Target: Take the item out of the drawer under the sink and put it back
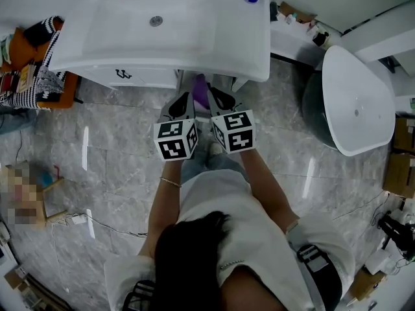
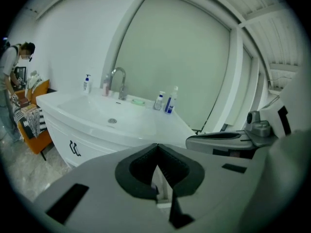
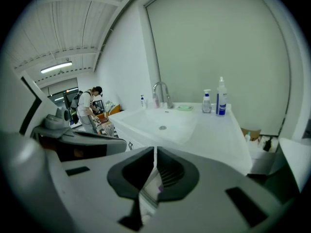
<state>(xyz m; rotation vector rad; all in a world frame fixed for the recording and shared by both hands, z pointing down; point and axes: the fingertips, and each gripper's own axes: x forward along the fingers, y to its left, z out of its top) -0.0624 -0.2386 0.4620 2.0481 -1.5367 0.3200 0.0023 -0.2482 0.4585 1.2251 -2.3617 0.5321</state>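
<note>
Both grippers are sitting side by side, nearly touching, right in front of the sink (image 1: 214,50) and pointing in under its front edge.

Left gripper (image 1: 183,103): the fingers are pressing together at the tips. A narrow wedge is gaping below the tips on the camera side. I see nothing clamped in it.

Right gripper (image 1: 221,100): same state, with the tips meeting in a thin line and the same wedge below.

Through each wedge something pale with a speck of purple is showing. I can't tell what it is.

Item (image 1: 200,91): it's purple and is showing in the head view between the two grippers, just below the sink's front edge, in the drawer (image 1: 238,83) opening. I can't tell whether either gripper is touching it. Only the drawer's white side edges are showing, one on each side of the grippers.

Other bits:
- A dark handle (image 1: 123,74) is sitting on the cabinet front, left of the grippers.
- The faucet (image 2: 119,81) is standing at the back of the sink, with bottles (image 3: 221,97) lined up beside it.
- The drain (image 1: 155,21) is showing mid-basin.
- A person (image 3: 87,106) is standing well off to the left, bending over something near an orange chair (image 1: 61,92).
- The floor (image 1: 117,154) is glossy grey stone and is reflecting ceiling lights.
</note>
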